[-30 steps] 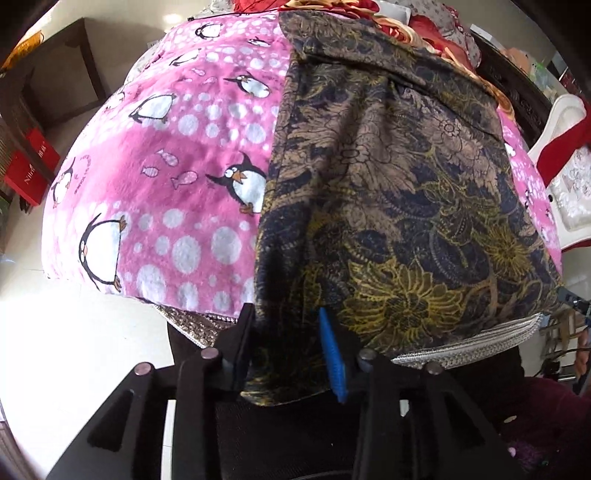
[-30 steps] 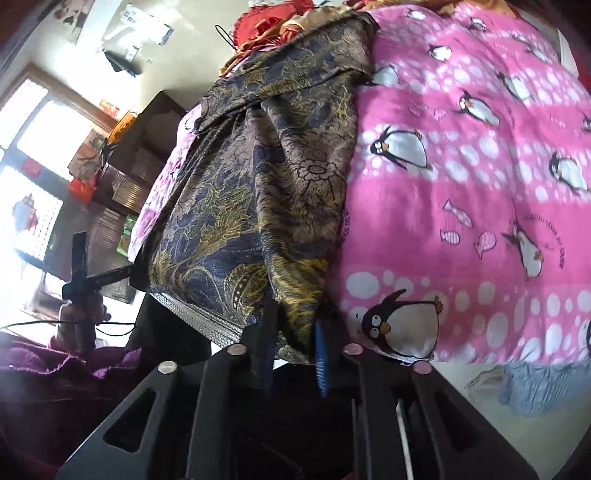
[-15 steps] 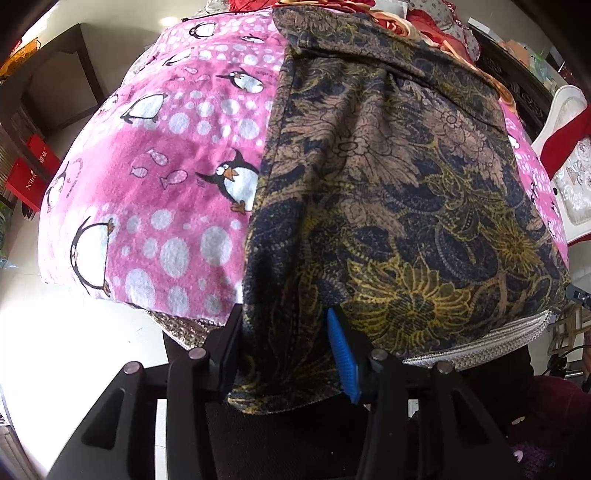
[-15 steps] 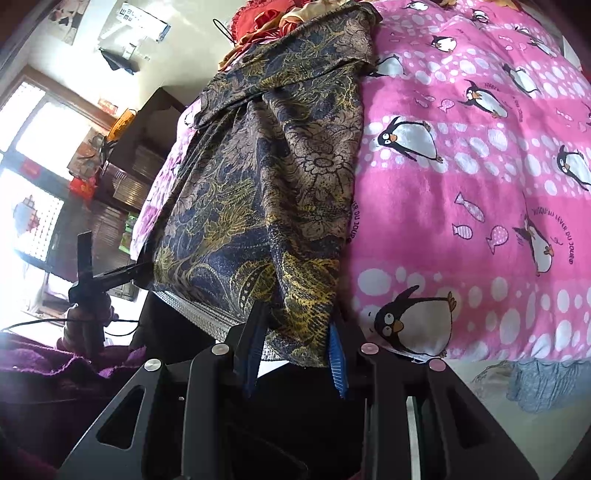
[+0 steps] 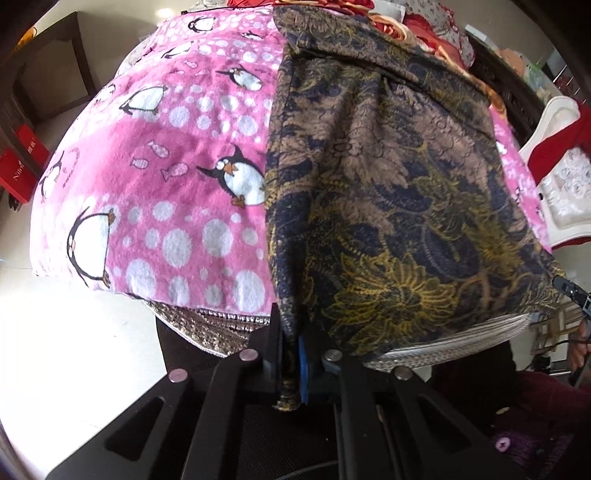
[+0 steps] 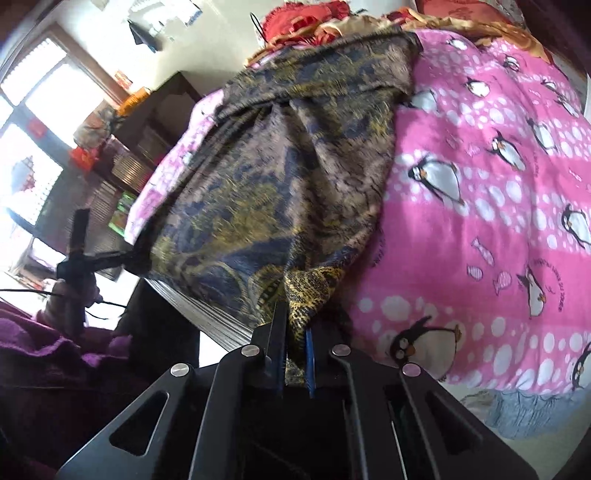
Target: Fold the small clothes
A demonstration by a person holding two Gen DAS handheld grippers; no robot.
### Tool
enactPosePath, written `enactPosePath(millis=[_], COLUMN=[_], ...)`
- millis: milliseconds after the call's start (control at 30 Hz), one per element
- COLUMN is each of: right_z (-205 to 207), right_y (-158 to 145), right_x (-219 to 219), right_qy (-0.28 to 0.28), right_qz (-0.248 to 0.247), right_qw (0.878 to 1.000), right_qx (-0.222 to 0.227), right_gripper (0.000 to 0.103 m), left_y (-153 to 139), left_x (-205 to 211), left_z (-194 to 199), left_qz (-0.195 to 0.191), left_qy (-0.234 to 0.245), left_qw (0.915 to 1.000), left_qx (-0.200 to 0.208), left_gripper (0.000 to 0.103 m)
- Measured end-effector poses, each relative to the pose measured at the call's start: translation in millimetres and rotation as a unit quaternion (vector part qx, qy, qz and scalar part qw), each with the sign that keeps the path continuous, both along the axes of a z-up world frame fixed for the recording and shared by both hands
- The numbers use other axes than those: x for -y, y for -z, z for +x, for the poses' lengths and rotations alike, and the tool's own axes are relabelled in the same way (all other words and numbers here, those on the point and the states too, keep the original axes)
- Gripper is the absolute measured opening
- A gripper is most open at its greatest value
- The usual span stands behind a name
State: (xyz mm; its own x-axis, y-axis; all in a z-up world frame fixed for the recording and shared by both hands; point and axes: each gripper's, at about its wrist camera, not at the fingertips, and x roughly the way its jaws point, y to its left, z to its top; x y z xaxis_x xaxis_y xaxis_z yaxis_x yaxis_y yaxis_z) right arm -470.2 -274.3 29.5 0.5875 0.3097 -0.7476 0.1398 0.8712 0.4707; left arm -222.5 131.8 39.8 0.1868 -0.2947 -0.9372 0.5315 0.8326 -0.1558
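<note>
A dark navy, brown and gold floral garment lies spread on a pink penguin-print blanket, its near hem hanging over the bed's front edge. My left gripper is shut on the hem's left corner. In the right wrist view the same garment stretches away, and my right gripper is shut on its right hem corner. The left gripper shows there, holding the far corner.
The pink blanket covers the bed to the right of the garment. Red and gold bedding is piled at the far end. A dark cabinet stands left of the bed, and a white chair to the right.
Both grippers have closed on the garment's hem: their jaws stood open around the cloth before and now pinch it. The right view has shifted and the cloth is slightly pulled taut.
</note>
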Motion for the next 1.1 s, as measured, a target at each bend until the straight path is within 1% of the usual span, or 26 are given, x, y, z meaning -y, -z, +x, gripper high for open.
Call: enactPosePath(millis=[100,200,267,400,500,600,700,833,933,1100], right_z=[0,1,4,18,32,49,70,108,140,190], right_y=[-10,-20,-28,-39,-48,-60,-69,-76,-79,-78], right_x=[5,15,21,34,48,64,84,116,137,168], right_qy=[0.008,0.024,0.037,0.055,0.071,0.093,0.113,0.138,0.146,0.164], right_qz=[0.013,0.049,0.060,0.086,0.096,0.088,0.085,0.088,0.074,0.057], right_qw=[1.000,0.997,0.995,0.990,0.985,0.980,0.975,0.969,0.970,0.972], right_qx=[0.020,0.051,0.073,0.101,0.124,0.150,0.172,0.183,0.177,0.159], right_gripper=[0.001,0.000,0.000,0.000,0.000,0.000,0.000,0.000,0.000,0.000], left_y=[-14,-34,-49,-67,-82,-104,-121,-137,-138,-124], left_x=[1,-3,-5,-5,2,18,37,72,99,143], left_z=[2,12,24,47,68,95,120,158,187,237], left_qz=[-0.016,-0.058,-0.093,-0.128,-0.147,-0.165,-0.170,-0.179,-0.166,-0.138], left_qy=[0.011,0.006,-0.003,-0.020,-0.030,-0.033,-0.028,-0.027,-0.032,-0.039], left_qw=[0.9998,0.9983,0.9957,0.9915,0.9882,0.9839,0.9810,0.9766,0.9764,0.9801], left_qx=[0.005,0.006,0.005,0.011,0.030,0.061,0.088,0.116,0.134,0.137], left_gripper=[0.005,0.005,0.005,0.005,0.005,0.005,0.005,0.005,0.005,0.005])
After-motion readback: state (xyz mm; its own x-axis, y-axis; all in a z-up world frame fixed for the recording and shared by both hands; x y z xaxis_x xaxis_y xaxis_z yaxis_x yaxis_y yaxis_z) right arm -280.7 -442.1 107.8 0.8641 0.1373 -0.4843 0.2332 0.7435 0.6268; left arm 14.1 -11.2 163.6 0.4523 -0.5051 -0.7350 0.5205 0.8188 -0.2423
